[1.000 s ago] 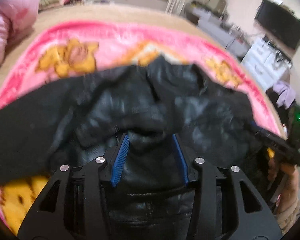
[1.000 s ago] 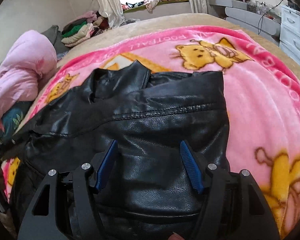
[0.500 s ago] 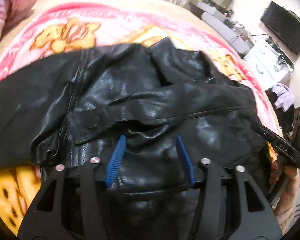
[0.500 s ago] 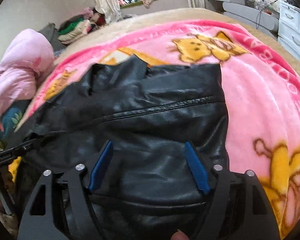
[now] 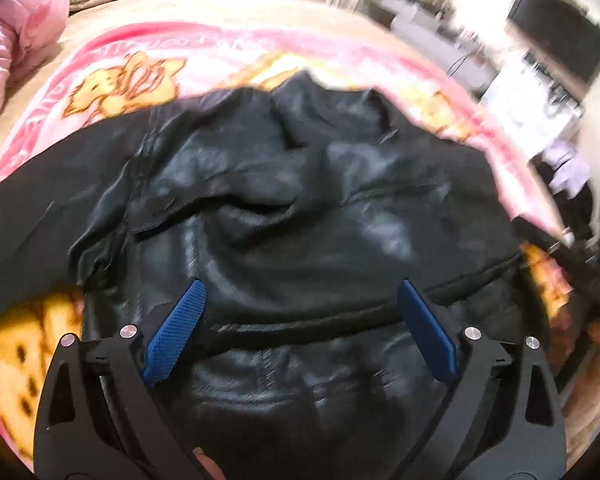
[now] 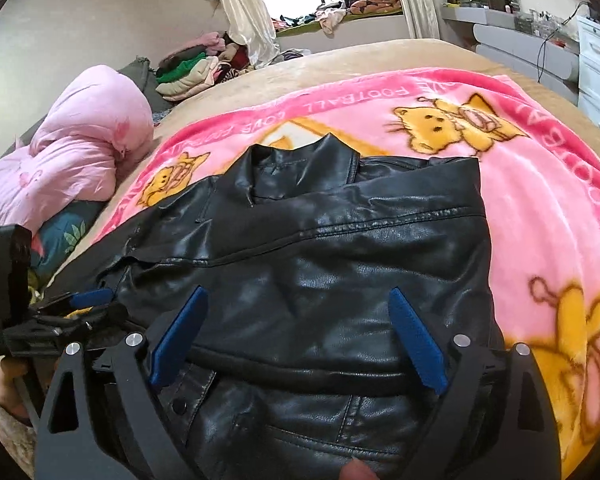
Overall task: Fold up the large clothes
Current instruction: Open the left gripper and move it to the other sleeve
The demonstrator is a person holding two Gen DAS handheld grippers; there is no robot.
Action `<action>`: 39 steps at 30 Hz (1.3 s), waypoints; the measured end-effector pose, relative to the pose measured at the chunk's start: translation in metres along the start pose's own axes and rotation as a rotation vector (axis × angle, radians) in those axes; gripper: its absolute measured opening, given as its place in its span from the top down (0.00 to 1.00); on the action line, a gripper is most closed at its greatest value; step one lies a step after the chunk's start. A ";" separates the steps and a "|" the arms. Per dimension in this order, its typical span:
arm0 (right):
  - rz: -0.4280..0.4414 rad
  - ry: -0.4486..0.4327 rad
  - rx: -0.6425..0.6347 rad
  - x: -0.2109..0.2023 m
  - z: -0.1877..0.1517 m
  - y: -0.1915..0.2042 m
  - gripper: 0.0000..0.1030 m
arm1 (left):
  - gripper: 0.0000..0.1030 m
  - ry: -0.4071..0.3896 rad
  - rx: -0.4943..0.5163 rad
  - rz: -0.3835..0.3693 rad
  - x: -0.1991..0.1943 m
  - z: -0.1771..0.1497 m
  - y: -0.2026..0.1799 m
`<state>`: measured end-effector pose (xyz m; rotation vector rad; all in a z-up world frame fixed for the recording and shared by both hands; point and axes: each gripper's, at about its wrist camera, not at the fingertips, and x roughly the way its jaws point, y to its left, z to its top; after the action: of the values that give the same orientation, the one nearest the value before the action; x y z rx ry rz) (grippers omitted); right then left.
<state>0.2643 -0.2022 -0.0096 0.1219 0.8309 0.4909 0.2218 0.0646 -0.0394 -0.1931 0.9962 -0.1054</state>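
Note:
A black leather jacket (image 6: 340,248) lies on a pink cartoon blanket (image 6: 540,184) on the bed, its right sleeve folded across the body, collar at the far side. It also shows, blurred, in the left wrist view (image 5: 300,208). My left gripper (image 5: 300,324) hovers over the jacket's lower part, jaws wide open and empty. My right gripper (image 6: 298,328) is also wide open and empty above the jacket's lower body. The left gripper also shows at the left edge of the right wrist view (image 6: 60,316).
A pink quilt (image 6: 72,160) is bunched at the bed's left. Piled clothes (image 6: 196,68) lie by the curtain and window. White drawers (image 6: 598,60) and a shelf stand at the right. A dark TV (image 5: 556,44) hangs on the wall.
Both grippers have opened wider. The left gripper has drawn back over the jacket's lower part, and its view is blurred with motion. The jacket lies much as before.

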 end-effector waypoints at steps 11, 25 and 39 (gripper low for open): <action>-0.096 0.153 -0.001 0.044 -0.025 -0.008 0.12 | 0.13 0.012 -0.028 0.045 0.011 -0.017 0.013; -0.013 0.033 0.011 -0.003 -0.012 0.013 0.04 | 0.09 -0.085 -0.101 0.043 -0.027 -0.017 0.022; 0.014 -0.009 -0.044 -0.010 -0.008 0.061 0.04 | 0.09 -0.115 -0.171 0.047 -0.048 -0.016 0.051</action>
<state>0.2297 -0.1538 0.0098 0.0896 0.8102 0.5211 0.1822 0.1214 -0.0187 -0.3288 0.8946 0.0344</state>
